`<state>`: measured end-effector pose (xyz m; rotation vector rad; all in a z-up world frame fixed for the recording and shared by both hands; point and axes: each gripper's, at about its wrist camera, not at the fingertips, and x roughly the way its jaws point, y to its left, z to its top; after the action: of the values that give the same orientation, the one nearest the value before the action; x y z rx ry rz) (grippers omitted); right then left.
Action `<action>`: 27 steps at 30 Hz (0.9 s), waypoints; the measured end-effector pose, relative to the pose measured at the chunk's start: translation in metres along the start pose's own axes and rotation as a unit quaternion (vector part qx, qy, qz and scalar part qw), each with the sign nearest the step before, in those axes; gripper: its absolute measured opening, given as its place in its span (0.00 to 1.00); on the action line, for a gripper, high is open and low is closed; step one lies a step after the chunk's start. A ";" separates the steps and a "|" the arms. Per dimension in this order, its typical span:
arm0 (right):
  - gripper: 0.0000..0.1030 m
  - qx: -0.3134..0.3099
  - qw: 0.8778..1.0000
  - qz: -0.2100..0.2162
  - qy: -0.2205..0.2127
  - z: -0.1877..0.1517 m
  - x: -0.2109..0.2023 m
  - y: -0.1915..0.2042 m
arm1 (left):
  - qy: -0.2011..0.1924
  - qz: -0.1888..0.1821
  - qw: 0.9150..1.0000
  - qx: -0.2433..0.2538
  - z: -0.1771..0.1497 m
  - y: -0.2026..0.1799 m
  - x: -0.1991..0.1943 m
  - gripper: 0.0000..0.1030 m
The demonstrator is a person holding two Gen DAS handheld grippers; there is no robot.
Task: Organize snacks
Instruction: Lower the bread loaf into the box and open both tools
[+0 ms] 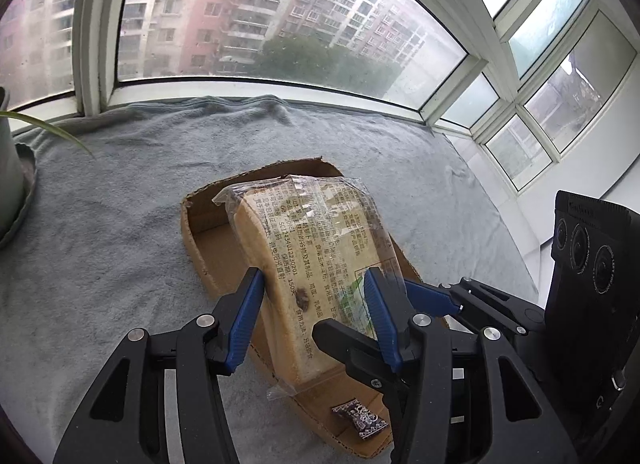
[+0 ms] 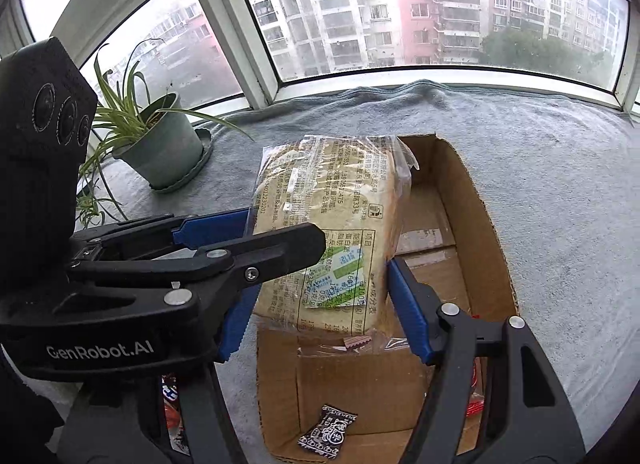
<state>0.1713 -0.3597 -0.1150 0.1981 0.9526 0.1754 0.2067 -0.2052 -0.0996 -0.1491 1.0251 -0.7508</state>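
Bread: clear-plastic-wrapped loaf of sliced bread (image 1: 304, 264) (image 2: 328, 240), tilted over open brown cardboard box (image 1: 208, 240) (image 2: 472, 199).
Left claw (image 1: 312, 304): clamps loaf sides.
Right claw (image 2: 320, 304): also clamps loaf.
Box floor: small black patterned candy wrapper (image 1: 360, 418) (image 2: 327, 436).
Underlay: grey towel (image 1: 120, 223) (image 2: 560, 191).
Beside: green potted plant (image 2: 160, 143).

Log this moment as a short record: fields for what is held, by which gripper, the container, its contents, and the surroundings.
held item: bagged bread loaf, in clear printed wrap
left gripper: shut on the loaf's sides
right gripper: shut on the loaf's lower part
loaf position: tilted over the cardboard box; whether it touches the floor is unclear
box contents: small dark candy wrapper on the floor, near end
surface: grey towel
nearby: potted plant by the window
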 end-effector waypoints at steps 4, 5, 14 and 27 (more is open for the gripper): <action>0.66 0.003 1.000 -0.006 0.003 0.000 0.004 -0.007 | 0.006 0.001 1.000 0.003 0.004 -0.003 0.009 0.48; 0.66 0.003 1.000 -0.008 0.005 0.000 0.006 -0.008 | 0.008 0.000 1.000 0.001 0.004 -0.003 0.010 0.48; 0.71 -0.001 0.999 -0.038 0.007 -0.003 0.011 -0.012 | 0.021 0.007 1.000 0.002 0.003 0.002 0.016 0.48; 0.84 0.016 0.997 0.000 -0.070 -0.016 -0.035 -0.006 | -0.011 0.010 1.000 -0.010 -0.004 0.020 -0.033 0.48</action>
<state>0.1390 -0.3721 -0.0980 0.2373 0.8164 0.1430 0.2038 -0.1687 -0.0866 -0.1631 1.0114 -0.7192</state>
